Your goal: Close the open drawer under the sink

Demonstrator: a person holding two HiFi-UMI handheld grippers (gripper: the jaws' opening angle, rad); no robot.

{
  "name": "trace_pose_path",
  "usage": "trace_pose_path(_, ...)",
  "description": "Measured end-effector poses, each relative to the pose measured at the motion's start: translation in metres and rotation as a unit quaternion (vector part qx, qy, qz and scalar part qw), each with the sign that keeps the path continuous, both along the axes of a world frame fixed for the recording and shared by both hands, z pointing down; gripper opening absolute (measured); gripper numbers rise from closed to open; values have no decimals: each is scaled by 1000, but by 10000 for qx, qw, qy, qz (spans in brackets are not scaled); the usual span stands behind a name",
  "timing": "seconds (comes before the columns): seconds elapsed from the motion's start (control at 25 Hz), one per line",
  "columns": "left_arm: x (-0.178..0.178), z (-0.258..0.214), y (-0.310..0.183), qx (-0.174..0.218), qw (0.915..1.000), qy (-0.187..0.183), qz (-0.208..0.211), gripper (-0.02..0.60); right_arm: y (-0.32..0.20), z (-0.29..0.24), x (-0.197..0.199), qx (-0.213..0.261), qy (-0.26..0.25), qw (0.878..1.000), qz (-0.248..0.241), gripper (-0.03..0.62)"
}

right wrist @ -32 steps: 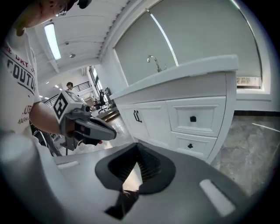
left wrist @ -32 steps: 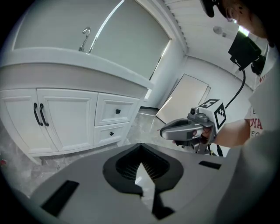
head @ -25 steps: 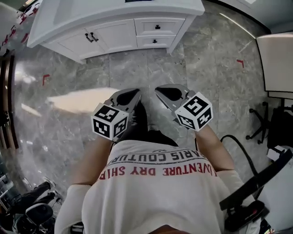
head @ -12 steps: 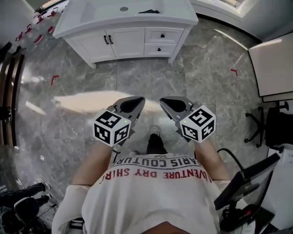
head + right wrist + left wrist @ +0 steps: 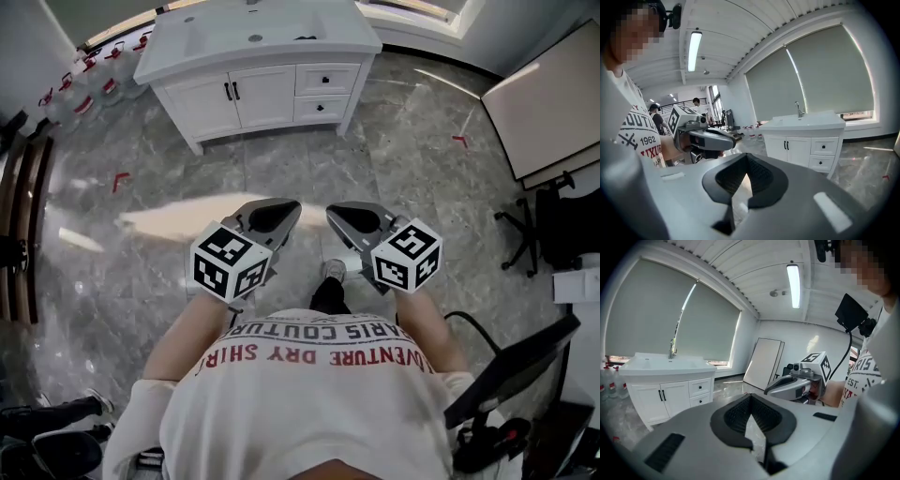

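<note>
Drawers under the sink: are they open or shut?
Both look shut: the top drawer and bottom drawer sit flush with the cabinet doors beside them; neither sticks out.

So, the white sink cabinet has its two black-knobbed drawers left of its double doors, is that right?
Not quite: in the head view, the white sink cabinet has its two black-knobbed drawers right of its double doors.

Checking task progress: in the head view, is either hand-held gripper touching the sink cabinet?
No, the left hand-held gripper and the right hand-held gripper are both over the floor, apart from the sink cabinet.
</note>
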State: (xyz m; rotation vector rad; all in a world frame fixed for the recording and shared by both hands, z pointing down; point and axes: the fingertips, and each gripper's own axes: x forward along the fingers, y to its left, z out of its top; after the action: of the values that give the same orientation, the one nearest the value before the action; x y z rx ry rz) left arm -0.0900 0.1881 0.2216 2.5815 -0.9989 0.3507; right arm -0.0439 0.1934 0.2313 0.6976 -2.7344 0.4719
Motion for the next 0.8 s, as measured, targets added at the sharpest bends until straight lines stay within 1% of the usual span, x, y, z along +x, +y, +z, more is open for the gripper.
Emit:
trace_pose_path(0.12, -4, -17, 25, 185, 9998, -66, 36, 2, 29, -15, -7, 118, 31, 9999, -35, 0)
trace_pose_path(0.24, -2, -23, 46, 237, 9996, -102, 101, 2, 51, -22, -6, 138, 25, 9999, 8, 0)
trace_pose_path(0.48, 9, -33, 69, 322, 9991, -161, 234, 2, 72, -34, 6, 286, -7, 9995, 150, 0)
trace_pose_path(0.6, 14, -31, 82, 287, 9989, -176, 324, 2, 85, -36, 8, 366, -5, 9992, 182, 0)
trace_pose_path(0.8, 16, -33, 91, 294, 9988, -175, 352, 2, 97, -41, 10, 421, -22, 9989, 189, 0)
